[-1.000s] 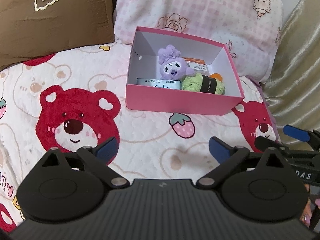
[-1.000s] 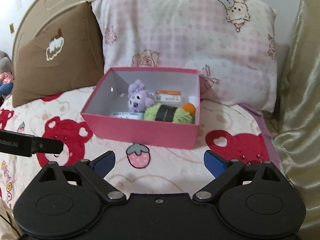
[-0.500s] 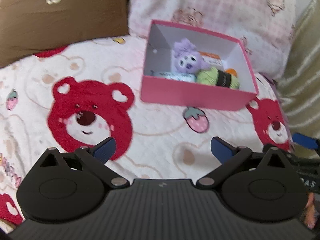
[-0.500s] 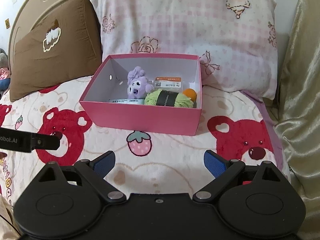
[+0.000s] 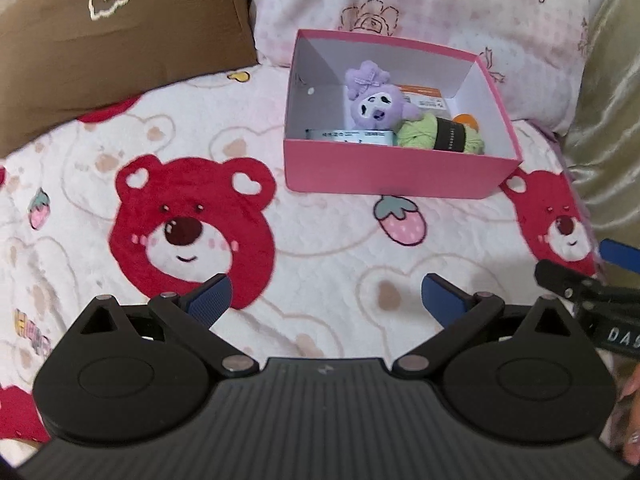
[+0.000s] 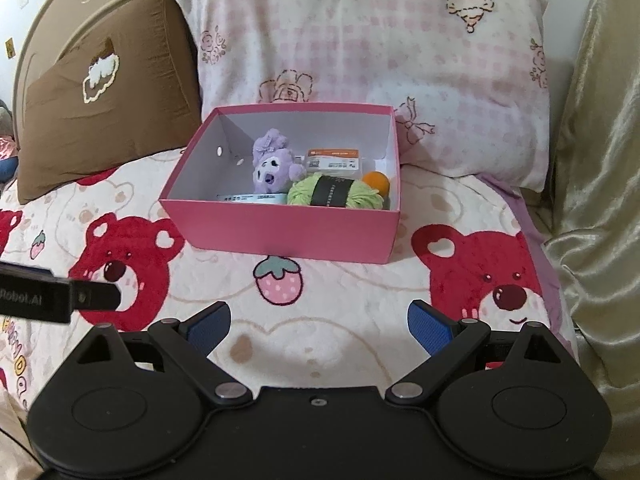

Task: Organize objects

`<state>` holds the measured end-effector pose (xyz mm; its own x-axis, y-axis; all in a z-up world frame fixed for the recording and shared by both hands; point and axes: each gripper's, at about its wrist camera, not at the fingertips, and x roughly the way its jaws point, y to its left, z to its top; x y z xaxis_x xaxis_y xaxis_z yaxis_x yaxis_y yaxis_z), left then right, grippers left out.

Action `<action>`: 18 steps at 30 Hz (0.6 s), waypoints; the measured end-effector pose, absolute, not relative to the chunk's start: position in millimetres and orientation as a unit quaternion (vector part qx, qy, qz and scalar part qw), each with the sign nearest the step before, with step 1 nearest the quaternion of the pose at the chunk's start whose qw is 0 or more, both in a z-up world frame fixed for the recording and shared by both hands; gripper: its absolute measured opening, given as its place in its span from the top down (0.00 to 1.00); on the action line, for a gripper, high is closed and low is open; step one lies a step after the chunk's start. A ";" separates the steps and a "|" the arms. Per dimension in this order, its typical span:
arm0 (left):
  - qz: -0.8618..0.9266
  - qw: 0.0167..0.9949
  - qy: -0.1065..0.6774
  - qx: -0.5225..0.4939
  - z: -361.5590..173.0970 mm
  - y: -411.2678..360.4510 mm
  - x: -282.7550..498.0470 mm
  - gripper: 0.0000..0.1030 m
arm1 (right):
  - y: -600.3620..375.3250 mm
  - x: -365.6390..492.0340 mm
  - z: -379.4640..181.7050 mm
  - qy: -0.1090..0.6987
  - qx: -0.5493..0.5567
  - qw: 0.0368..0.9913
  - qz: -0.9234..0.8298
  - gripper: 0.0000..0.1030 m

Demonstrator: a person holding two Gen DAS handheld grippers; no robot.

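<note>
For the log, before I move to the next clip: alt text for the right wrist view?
An open pink box on a bear-print blanket holds a purple plush, green yarn and small packets. The open right gripper is empty.

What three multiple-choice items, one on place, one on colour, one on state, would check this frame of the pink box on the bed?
1. Where is the purple plush?
A. on the blanket
B. inside the pink box
C. on the brown pillow

2. What colour is the yarn skein with the dark band?
A. light green
B. red
C. white

3. How do the two grippers stand?
A. both shut on items
B. left holds the plush
C. both open and empty

Answers:
1 B: the plush sits between the box walls, beside the skein.
2 A: its wool is pale green in both views.
3 C: the left gripper and right gripper show blue pads wide apart with only blanket between.
</note>
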<state>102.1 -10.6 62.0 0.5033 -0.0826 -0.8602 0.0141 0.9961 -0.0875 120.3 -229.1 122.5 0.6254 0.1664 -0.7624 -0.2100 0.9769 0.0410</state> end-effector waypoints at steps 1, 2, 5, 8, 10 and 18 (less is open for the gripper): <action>-0.028 0.865 0.500 -0.030 61.5 -11.6 102.5 0.00 | -229.9 121.8 121.8 0.423 -0.023 0.900 0.103 0.06; -0.027 0.865 0.501 -0.029 61.1 -11.5 102.7 0.00 | -231.1 122.9 121.2 0.425 -0.020 0.899 0.102 0.06; -0.025 0.863 0.503 -0.035 59.6 -9.5 103.3 0.00 | -233.0 123.7 120.8 0.425 -0.016 0.900 0.098 0.06; -0.017 0.861 0.507 -0.032 57.5 -8.8 105.5 0.00 | -234.1 126.2 119.8 0.431 -0.016 0.897 0.094 0.06; -0.016 0.859 0.512 -0.028 56.3 -9.0 107.4 0.00 | -235.6 128.6 119.0 0.436 -0.011 0.895 0.091 0.06; -0.020 0.856 0.515 -0.024 53.4 -8.2 108.7 0.00 | -232.0 127.8 116.5 0.441 -0.016 0.893 0.092 0.06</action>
<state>108.7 -8.2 53.4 0.4681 -0.0577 -0.8818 0.0091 0.9981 -0.0604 127.8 -232.0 116.5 0.5938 0.1509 -0.7903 -0.1791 0.9824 0.0530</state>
